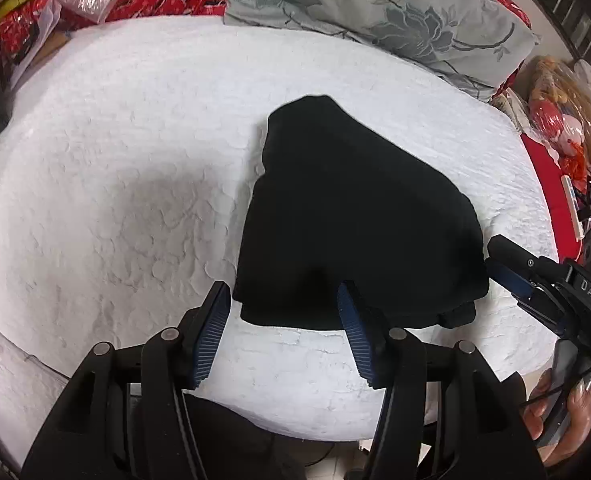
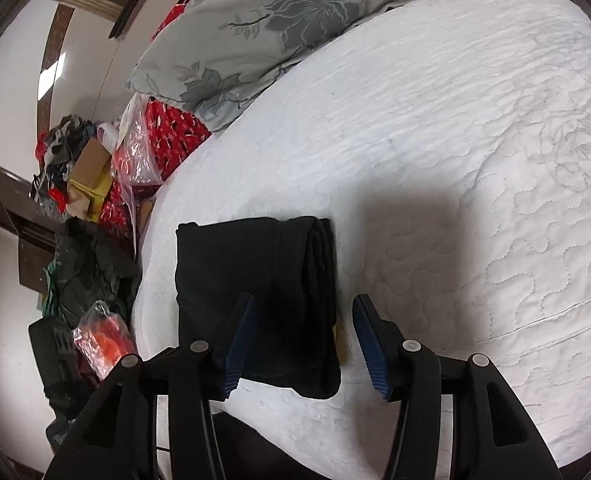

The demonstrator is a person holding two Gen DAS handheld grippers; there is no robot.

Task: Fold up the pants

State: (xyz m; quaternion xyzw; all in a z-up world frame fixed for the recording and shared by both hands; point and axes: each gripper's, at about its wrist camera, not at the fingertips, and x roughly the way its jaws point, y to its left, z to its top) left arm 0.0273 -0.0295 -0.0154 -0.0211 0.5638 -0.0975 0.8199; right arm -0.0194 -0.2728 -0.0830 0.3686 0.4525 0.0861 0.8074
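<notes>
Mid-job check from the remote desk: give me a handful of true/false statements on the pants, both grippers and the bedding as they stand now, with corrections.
1. The black pants lie as a compact folded stack on the white quilt. True.
2. The left gripper is clamped shut on the fabric. False: its jaws stand apart and hold nothing.
3. The right gripper is open, with the folded edge of the pants between its fingers. True.
4. The pants hang over the grey floral pillow. False: the pillow lies apart, at the far side of the quilt.
5. The pants are spread out full length. False: stacked layers show at the fold.
</notes>
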